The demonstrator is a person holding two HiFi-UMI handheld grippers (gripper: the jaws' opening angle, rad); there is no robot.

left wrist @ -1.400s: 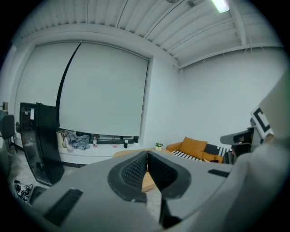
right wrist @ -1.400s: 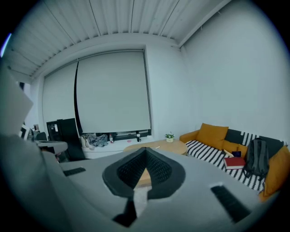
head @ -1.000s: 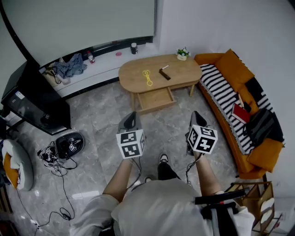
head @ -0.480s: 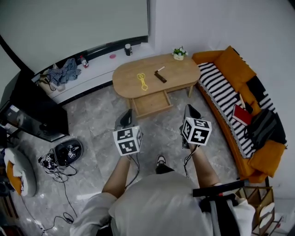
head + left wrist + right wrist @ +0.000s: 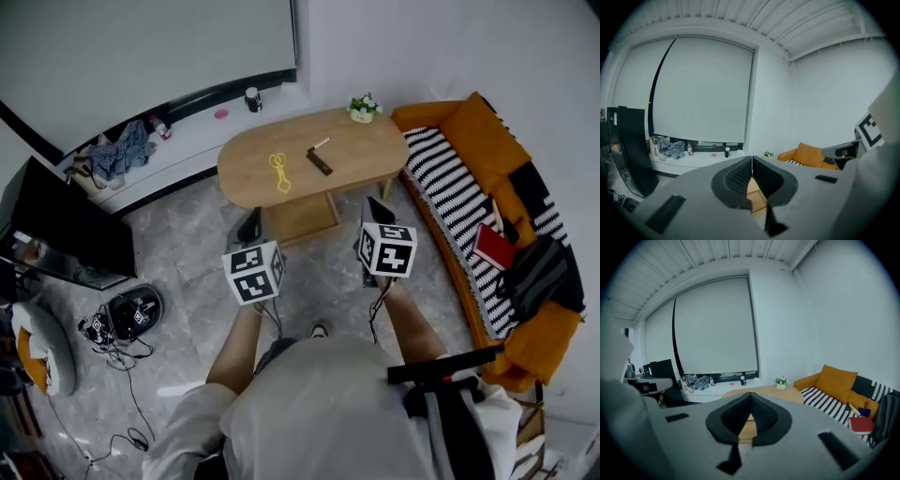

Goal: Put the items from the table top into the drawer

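The left claw (image 5: 250, 219) is closed and empty over the bare floor (image 5: 187, 253), just short of the worktop (image 5: 246, 161). On the worktop, well ahead of both claws, lie a yellow item (image 5: 278, 172) and a dark bar (image 5: 319, 164). The open drawer (image 5: 298, 217) juts out between the claws. The right claw (image 5: 375, 206) is also closed and empty, near the sofa (image 5: 469, 141).

L gripper (image 5: 251, 226) & R gripper (image 5: 374, 212): both arms fwd, jaws closed, empty.

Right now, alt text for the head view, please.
Seen from above, a person holds the left gripper and right gripper toward a wooden table with an open drawer; a yellow item and dark bar lie on top.
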